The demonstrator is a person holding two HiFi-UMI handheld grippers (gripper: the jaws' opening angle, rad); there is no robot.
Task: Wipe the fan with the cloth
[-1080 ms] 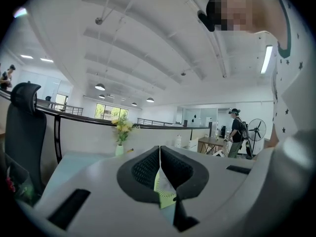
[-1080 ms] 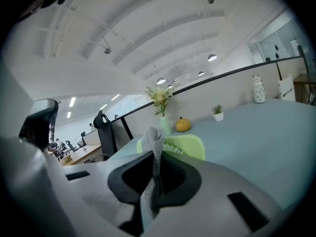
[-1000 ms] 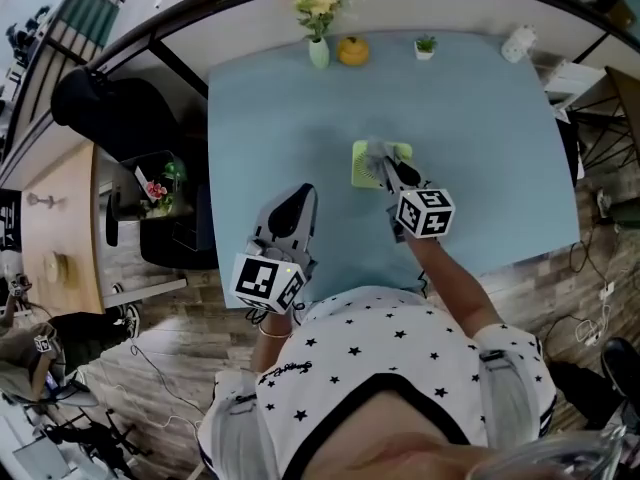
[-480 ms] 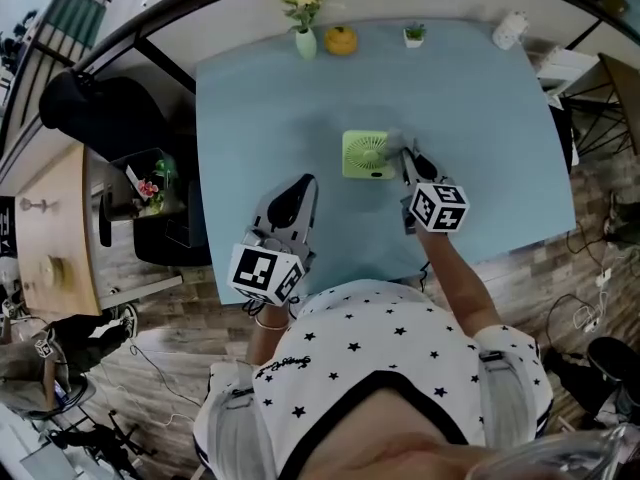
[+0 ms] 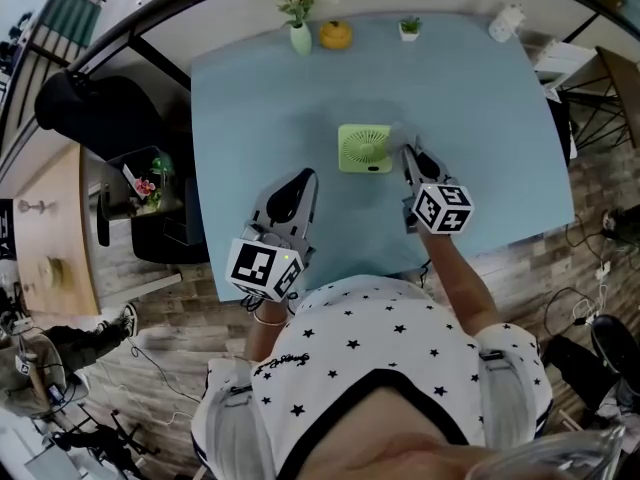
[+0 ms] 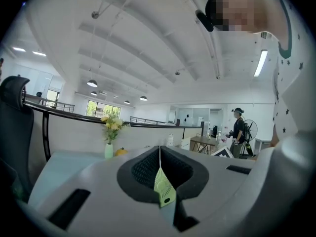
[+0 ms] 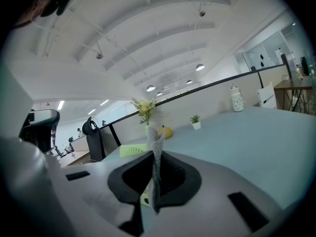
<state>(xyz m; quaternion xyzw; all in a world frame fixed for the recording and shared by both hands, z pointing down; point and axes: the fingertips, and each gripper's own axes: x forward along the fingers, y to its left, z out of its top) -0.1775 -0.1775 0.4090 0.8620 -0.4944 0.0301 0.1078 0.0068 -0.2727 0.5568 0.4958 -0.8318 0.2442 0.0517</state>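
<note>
While the person leaned over the near edge of the blue table (image 5: 250, 118), the right gripper (image 5: 409, 154) sat just to the right of the green fan (image 5: 364, 149), which stood about the middle of the table, nearer the far edge than the near one. Its jaws were pinched tight on a strip of grey cloth (image 7: 156, 149), which stuck up past the jaw tips in a loose fold. That looked like a deliberate grip, leaving enough cloth free to drag across the plastic. From the right gripper view, the fan showed as a pale green edge low and left of the cloth, close by, though I could not tell whether they touched. I took the wiping to be under way or about to begin along the fan's right side. The left gripper (image 5: 298, 190) hung back near the near-left part of the table, well apart from the fan. Its jaws were closed together with nothing between them and pointed toward the fan, which showed as a sliver through the gap behind the tips. It seemed kept ready to steady the light fan if the cloth pushed it. A vase of flowers (image 5: 298, 30), an orange ornament (image 5: 335, 35) and a small potted plant (image 5: 409, 30) lined the far edge, clear of the work.
</note>
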